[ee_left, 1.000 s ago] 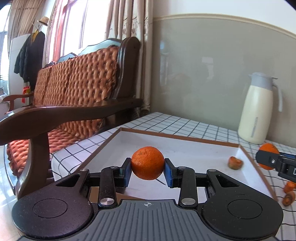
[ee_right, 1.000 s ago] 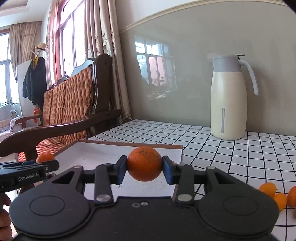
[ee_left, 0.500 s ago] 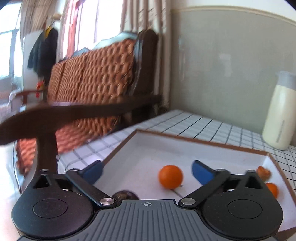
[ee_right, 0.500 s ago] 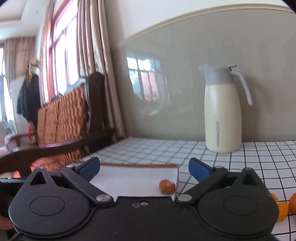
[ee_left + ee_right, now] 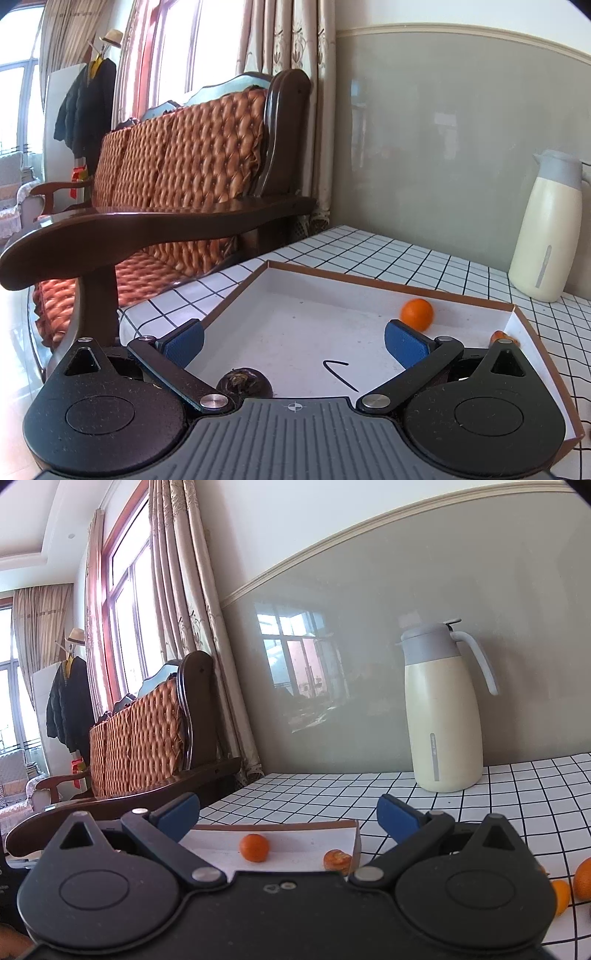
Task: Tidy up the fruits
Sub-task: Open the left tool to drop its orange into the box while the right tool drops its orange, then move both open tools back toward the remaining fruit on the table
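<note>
left gripper (image 5: 293, 341): black round housings, blue pads, silver screws, ribbed grey plate
right gripper (image 5: 288, 814): black, blue pads, silver screws

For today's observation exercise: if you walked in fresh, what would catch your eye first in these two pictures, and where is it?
First, the round orange fruit lying alone near the far wall of the shallow white cardboard tray with brown rim. Next, the tall cream thermos jug with grey lid, upright on the black-and-white checked tablecloth by the wall. In front, the left gripper and right gripper both stand wide open, holding nothing.
</note>
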Demonstrator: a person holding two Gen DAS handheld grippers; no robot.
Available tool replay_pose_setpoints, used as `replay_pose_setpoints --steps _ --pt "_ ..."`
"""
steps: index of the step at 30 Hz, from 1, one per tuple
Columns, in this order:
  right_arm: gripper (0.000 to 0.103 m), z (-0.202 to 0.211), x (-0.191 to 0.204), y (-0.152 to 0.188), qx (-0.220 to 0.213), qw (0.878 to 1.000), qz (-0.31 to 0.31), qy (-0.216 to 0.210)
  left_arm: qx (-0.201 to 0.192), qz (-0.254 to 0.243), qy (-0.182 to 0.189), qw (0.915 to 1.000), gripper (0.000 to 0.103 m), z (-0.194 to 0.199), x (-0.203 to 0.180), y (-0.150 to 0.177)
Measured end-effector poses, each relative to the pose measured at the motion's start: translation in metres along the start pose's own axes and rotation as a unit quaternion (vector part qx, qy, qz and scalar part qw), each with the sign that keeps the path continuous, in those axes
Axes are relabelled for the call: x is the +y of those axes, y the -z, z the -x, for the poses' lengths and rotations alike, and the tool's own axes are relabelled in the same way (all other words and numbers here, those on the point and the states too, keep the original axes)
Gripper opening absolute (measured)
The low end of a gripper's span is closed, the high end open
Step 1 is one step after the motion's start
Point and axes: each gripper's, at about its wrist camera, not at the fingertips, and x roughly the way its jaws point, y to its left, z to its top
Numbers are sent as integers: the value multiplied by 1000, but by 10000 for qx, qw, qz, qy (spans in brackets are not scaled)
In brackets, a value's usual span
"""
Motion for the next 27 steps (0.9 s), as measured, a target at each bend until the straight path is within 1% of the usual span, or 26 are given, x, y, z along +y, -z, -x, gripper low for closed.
replay_pose_setpoints --steps 7,15,19,27 --pt "97 6 -3 1 49 10000 31 3 -43 38 70 10000 103 11 -3 -2" --pt "97 14 -7 1 128 9999 77 -17 -120 -26 9 9999 103 20 -6 -2" --pt "97 18 -8 2 169 9996 201 -34 -137 -18 21 9999 103 27 -4 -2" --pt "97 33 -9 3 240 9986 446 -145 -188 -187 192 9995 103 49 -10 2"
